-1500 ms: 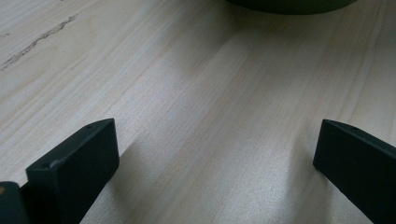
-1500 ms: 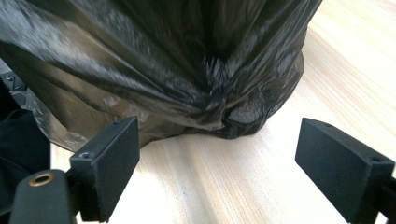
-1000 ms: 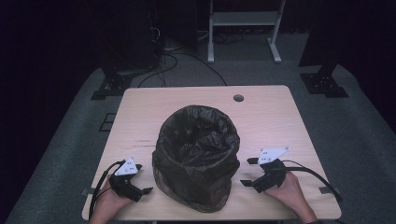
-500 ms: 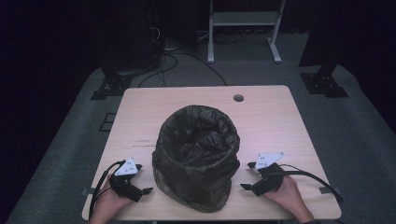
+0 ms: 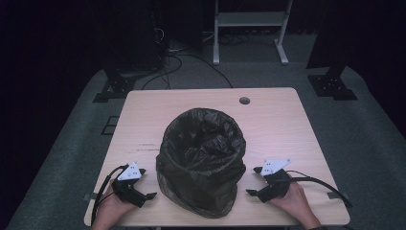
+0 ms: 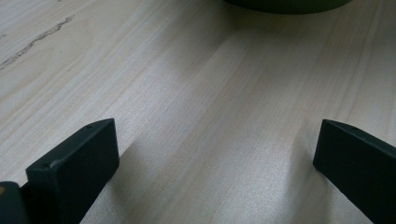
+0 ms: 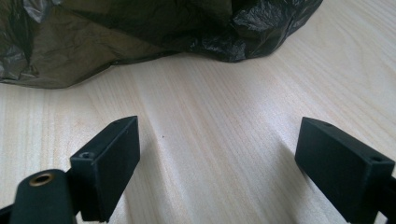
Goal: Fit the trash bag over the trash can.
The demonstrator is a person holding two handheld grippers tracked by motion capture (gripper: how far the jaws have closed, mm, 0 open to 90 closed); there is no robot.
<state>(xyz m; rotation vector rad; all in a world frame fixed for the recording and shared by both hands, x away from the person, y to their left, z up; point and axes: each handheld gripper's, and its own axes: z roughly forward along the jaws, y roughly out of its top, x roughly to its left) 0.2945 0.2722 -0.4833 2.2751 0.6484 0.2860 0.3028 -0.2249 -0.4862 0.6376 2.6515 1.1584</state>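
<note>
A bin lined with a black plastic bag (image 5: 201, 160) stands in the middle of the wooden table (image 5: 282, 120), its mouth open. My left gripper (image 5: 146, 184) rests on the table at the bin's left, jaws wide apart over bare wood (image 6: 215, 154). My right gripper (image 5: 253, 181) rests at the bin's right, also open, jaws pointing at the bag's crumpled lower edge (image 7: 140, 42). Nothing lies between either pair of jaws. The bin's dark base (image 6: 285, 3) shows at the top of the left gripper view.
A round cable hole (image 5: 244, 100) sits near the table's far edge. A dark scratch (image 5: 146, 143) marks the wood left of the bin. Beyond the table stand a white frame (image 5: 249, 24) and dark stands on grey carpet.
My right gripper has come down and settled lower on the table, closer to the front edge. The left gripper and the bin have stayed put.
</note>
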